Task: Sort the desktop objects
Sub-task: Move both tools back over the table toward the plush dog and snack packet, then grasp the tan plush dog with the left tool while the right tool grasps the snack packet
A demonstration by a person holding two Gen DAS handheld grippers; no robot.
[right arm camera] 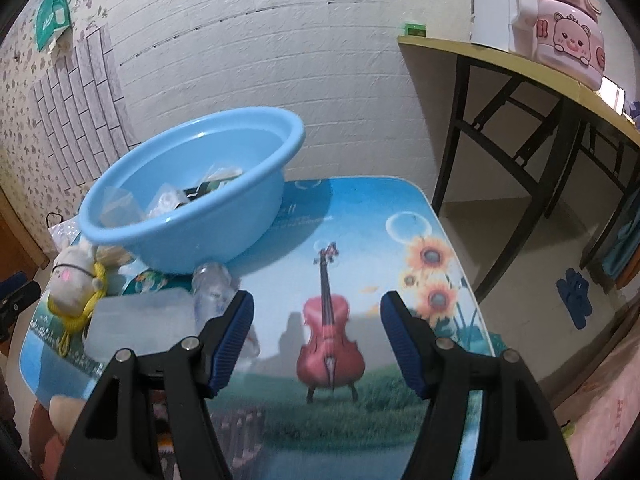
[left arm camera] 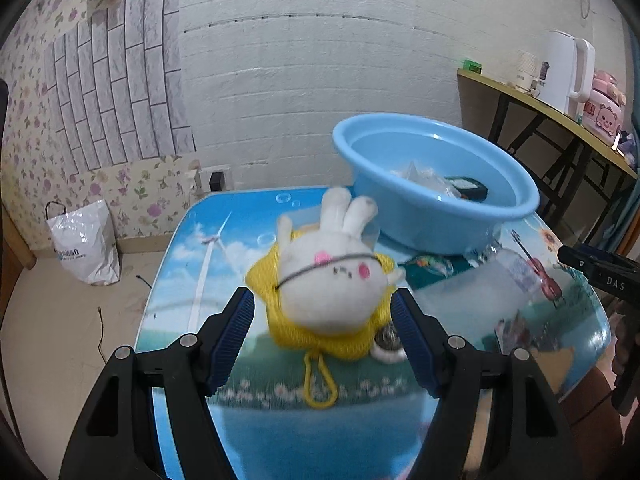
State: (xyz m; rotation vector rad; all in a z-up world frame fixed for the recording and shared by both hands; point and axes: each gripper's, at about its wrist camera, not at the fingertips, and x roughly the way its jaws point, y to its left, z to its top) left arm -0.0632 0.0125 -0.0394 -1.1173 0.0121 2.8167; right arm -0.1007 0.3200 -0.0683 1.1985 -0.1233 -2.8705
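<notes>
1. The left gripper point(left arm camera: 322, 312) has its jaws spread apart, the white plush rabbit point(left arm camera: 332, 276) between them; whether the pads touch it is unclear.
2. The rabbit lies on a yellow mesh pouch point(left arm camera: 340, 342) mid-tabletop point(right arm camera: 376, 208).
3. The blue basin point(left arm camera: 436, 200) sits near the tabletop's far edge.
4. The right gripper point(right arm camera: 316, 320) has its jaws apart over bare tabletop, holding nothing.

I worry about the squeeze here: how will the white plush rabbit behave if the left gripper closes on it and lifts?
The plush rabbit looks soft, so it would probably squash between the pads rather than slip. It seems light for its size. It lies on a yellow mesh pouch, whose loop may snag and come along.
</notes>
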